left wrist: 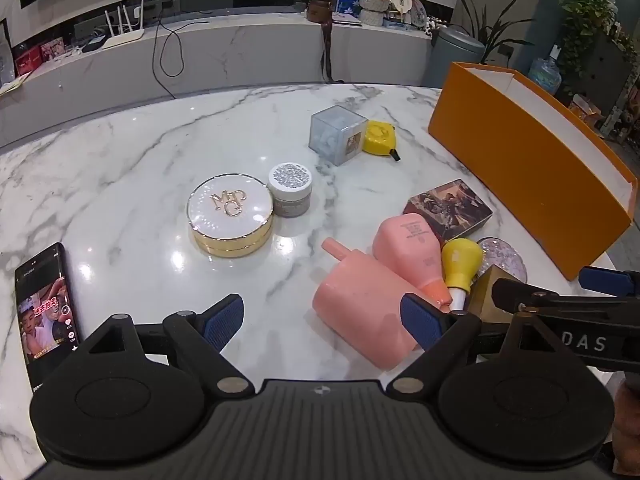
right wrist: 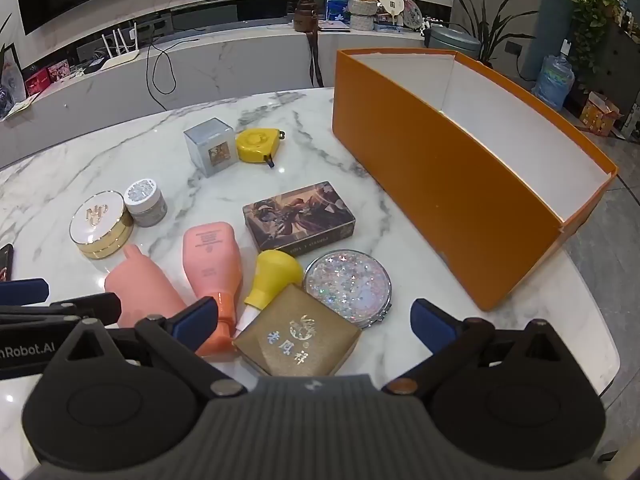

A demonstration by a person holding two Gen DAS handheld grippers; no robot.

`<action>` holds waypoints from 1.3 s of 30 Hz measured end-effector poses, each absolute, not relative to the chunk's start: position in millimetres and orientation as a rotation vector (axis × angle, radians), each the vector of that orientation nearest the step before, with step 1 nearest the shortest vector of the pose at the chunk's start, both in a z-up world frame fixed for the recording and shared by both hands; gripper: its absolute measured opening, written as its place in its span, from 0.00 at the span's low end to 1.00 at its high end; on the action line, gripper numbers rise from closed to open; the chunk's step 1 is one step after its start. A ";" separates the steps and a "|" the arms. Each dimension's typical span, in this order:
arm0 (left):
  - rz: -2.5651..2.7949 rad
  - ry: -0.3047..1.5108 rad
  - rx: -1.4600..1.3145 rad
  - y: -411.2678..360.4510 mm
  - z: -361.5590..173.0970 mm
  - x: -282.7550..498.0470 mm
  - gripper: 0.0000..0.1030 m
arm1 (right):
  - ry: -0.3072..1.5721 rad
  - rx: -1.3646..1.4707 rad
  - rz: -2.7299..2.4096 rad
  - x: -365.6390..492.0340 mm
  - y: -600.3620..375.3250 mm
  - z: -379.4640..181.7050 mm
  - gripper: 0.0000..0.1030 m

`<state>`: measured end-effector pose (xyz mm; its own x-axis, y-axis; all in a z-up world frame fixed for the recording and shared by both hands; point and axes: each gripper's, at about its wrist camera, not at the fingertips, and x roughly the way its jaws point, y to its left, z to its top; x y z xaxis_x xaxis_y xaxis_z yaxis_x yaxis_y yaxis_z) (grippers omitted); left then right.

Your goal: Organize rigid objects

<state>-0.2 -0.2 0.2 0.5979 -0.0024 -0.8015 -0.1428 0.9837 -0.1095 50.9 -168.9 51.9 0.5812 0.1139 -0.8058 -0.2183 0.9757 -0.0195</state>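
Rigid objects lie on a marble table (left wrist: 120, 168): a pink cup (left wrist: 360, 312) on its side, a pink bottle (right wrist: 210, 264), a yellow bulb (right wrist: 274, 274), a gold gift box (right wrist: 298, 334), a glitter compact mirror (right wrist: 348, 286), a card box (right wrist: 298, 216), a gold-rimmed compact (left wrist: 230, 216), a small jar (left wrist: 290, 188), a clear cube (left wrist: 338, 134) and a yellow tape measure (left wrist: 380, 138). An orange box (right wrist: 440, 184) stands open and empty at the right. My left gripper (left wrist: 324, 316) is open beside the pink cup. My right gripper (right wrist: 316, 324) is open above the gold box.
A phone (left wrist: 42, 312) with a lit screen lies at the table's left edge. Behind the table runs a marble counter (left wrist: 240, 48) with a router, cables, boxes and ornaments. A grey bin (left wrist: 456, 56) and plants stand at the far right.
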 end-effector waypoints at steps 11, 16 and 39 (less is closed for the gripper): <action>0.075 0.921 -0.158 -3.2 0.5 1.1 1.00 | 0.934 -0.124 0.187 51.6 -169.4 48.2 0.97; 0.073 0.922 -0.161 -3.9 -0.2 1.0 1.00 | 0.936 -0.126 0.186 50.7 -169.5 51.2 0.97; 0.069 0.924 -0.162 -5.0 0.9 -0.9 1.00 | 0.938 -0.128 0.183 49.9 -168.8 53.0 0.97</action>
